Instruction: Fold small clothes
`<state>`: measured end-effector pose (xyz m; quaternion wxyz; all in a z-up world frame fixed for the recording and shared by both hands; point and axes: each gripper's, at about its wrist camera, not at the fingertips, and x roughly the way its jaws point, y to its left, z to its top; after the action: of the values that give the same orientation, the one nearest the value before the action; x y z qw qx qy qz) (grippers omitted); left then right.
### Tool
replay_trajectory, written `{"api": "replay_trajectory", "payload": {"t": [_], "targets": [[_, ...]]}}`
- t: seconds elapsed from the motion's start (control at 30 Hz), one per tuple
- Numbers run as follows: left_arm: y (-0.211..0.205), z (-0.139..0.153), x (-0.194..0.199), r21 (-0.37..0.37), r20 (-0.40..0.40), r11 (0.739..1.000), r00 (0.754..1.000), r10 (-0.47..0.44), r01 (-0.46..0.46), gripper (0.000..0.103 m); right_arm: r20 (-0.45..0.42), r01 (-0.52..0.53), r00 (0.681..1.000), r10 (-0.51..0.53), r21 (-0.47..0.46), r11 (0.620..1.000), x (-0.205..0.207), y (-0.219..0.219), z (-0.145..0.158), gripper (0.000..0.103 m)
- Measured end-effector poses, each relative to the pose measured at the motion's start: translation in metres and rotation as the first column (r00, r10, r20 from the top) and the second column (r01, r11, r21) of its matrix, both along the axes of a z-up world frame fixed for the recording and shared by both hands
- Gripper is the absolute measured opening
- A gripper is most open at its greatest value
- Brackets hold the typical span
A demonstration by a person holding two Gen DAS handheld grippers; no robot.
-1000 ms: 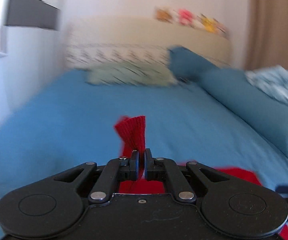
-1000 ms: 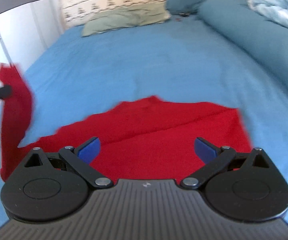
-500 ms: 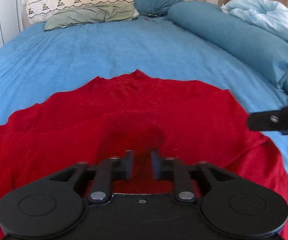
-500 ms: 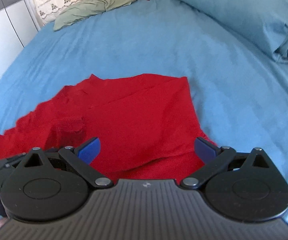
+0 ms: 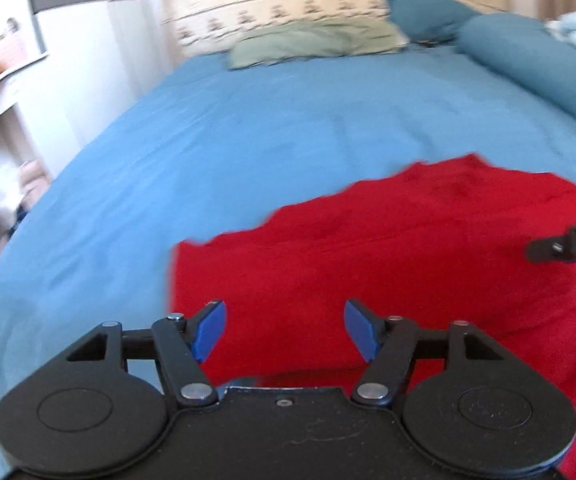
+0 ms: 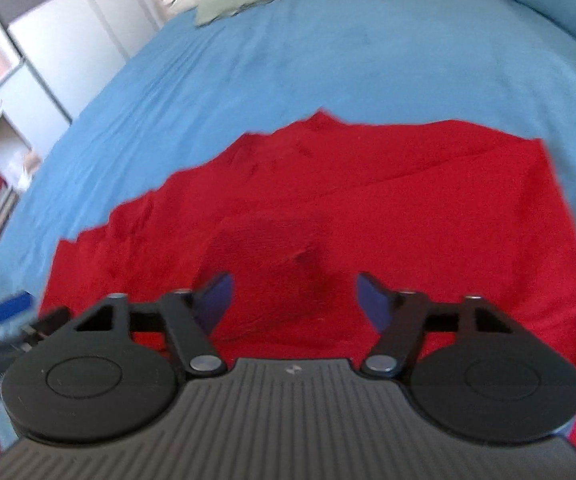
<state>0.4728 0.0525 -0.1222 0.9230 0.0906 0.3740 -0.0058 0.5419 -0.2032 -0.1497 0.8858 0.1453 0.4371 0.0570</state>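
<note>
Clearly we should pinch this soft, light red top (image 6: 368,200) at an edge; left jaws opening, right closing, both empty.

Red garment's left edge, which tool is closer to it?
Left. The left tool, jaws opening with nothing between them, hangs right by the left edge of the red garment; the right tool, jaws closing on nothing yet, hangs over its middle.

Left gripper (image 5: 285,332) opening, right gripper (image 6: 295,300) closing.
</note>
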Motion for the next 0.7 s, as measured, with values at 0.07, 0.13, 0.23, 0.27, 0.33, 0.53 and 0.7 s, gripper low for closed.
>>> {"api": "replay_trajectory", "payload": {"t": [0.07, 0.13, 0.23, 0.27, 0.33, 0.53, 0.7], "targets": [[0.017, -0.006, 0.002, -0.005, -0.013, 0.999, 0.999, 0.041, -0.041, 0.071, -0.009, -0.006, 1.0, 0.006, -0.045, 0.999, 0.004, 0.01, -0.009, 0.072], [0.029, -0.012, 0.005, -0.019, -0.031, 0.997, 0.997, 0.076, -0.077, 0.071, -0.009, -0.005, 1.0, 0.004, -0.085, 0.996, 0.007, 0.017, -0.016, 0.065], [0.039, -0.018, 0.006, -0.036, -0.057, 0.993, 0.992, 0.111, -0.113, 0.071, 0.006, -0.022, 1.0, 0.023, -0.165, 0.986, 0.007, 0.027, -0.018, 0.039], [0.042, -0.019, 0.005, -0.042, -0.063, 0.992, 0.991, 0.119, -0.122, 0.071, 0.01, -0.034, 0.999, 0.036, -0.194, 0.98, 0.006, 0.031, -0.018, 0.037], [0.047, -0.019, 0.001, -0.055, -0.071, 0.99, 0.989, 0.127, -0.131, 0.071, 0.019, -0.053, 0.998, 0.059, -0.242, 0.969, 0.003, 0.037, -0.015, 0.02], [0.044, -0.019, -0.001, -0.052, -0.094, 0.992, 0.99, 0.107, -0.112, 0.071, 0.076, -0.1, 0.99, 0.122, -0.253, 0.962, -0.001, 0.04, 0.022, 0.019], [0.032, -0.022, -0.005, -0.027, -0.098, 0.999, 0.995, 0.027, -0.029, 0.071, 0.175, -0.058, 0.978, 0.116, -0.305, 0.95, -0.005, 0.002, 0.077, 0.019]]}}
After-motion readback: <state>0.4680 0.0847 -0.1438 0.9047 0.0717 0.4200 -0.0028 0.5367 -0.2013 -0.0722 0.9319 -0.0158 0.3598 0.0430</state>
